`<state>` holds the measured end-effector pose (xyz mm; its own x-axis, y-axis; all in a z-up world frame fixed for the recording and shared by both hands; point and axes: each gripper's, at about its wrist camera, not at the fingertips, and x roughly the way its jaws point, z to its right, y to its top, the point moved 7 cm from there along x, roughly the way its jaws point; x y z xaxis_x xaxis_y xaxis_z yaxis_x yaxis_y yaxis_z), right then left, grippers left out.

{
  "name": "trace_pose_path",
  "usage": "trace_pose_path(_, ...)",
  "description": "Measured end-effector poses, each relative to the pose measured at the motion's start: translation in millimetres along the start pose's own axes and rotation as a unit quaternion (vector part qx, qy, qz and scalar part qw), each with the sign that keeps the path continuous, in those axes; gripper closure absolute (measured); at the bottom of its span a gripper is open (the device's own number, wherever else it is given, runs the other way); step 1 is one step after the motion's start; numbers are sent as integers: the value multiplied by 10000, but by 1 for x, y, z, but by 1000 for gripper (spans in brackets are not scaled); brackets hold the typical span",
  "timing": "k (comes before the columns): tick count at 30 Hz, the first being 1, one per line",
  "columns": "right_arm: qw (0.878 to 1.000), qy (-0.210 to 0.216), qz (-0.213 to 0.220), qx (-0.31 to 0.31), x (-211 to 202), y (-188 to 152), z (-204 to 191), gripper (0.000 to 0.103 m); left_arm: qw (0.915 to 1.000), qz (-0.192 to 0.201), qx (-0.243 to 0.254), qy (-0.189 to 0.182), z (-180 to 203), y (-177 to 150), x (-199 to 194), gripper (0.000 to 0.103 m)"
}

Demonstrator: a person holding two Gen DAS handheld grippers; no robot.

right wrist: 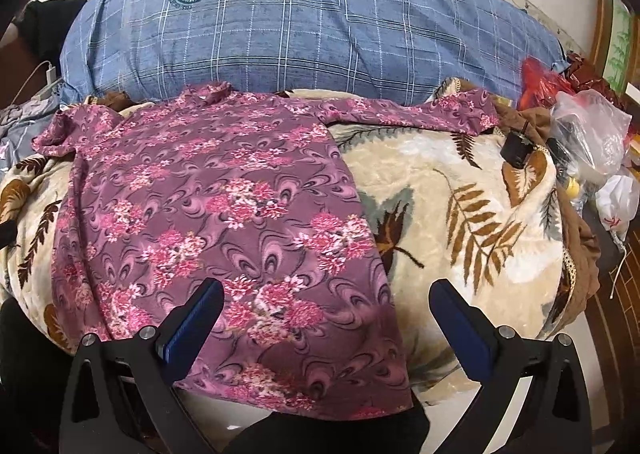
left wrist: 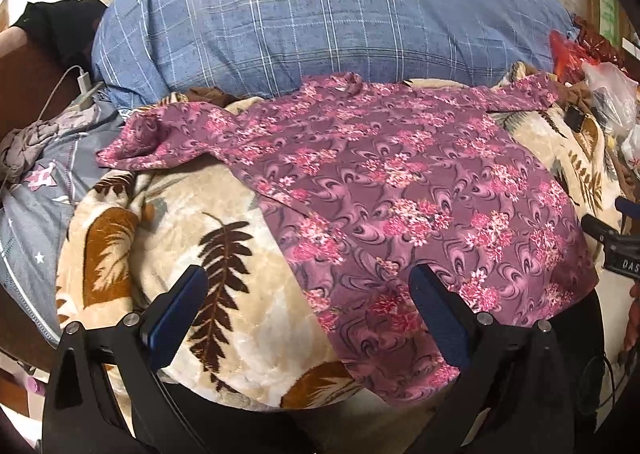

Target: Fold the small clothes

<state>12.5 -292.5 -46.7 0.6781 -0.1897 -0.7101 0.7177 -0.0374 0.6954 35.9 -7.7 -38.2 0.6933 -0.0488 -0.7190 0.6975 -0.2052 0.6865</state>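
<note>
on the leaf-print blanket (right wrist: 460, 190), flowered top (left wrist: 400, 182) spread flat; left gripper (left wrist: 308, 294) and right gripper (right wrist: 326, 306) both released, empty. folding seemingly unstarted; next, grasp a sleeve.

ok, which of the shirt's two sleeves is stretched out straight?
The sleeve on the right: it runs out flat along the leaf blanket below the blue pillow. The left sleeve is bunched and crumpled.
</note>
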Motion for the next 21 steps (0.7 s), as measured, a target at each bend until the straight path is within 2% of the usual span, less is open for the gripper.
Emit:
trace_pose_path(13, 9999, -75, 50, -127, -1, 1, 10, 1, 9997, -158, 151, -97, 14, -8, 7, 2)
trace_pose_path(21, 9999, -70, 31, -115, 1, 3, 11, 1, 9995, -252, 81, -160, 13, -11, 11, 2)
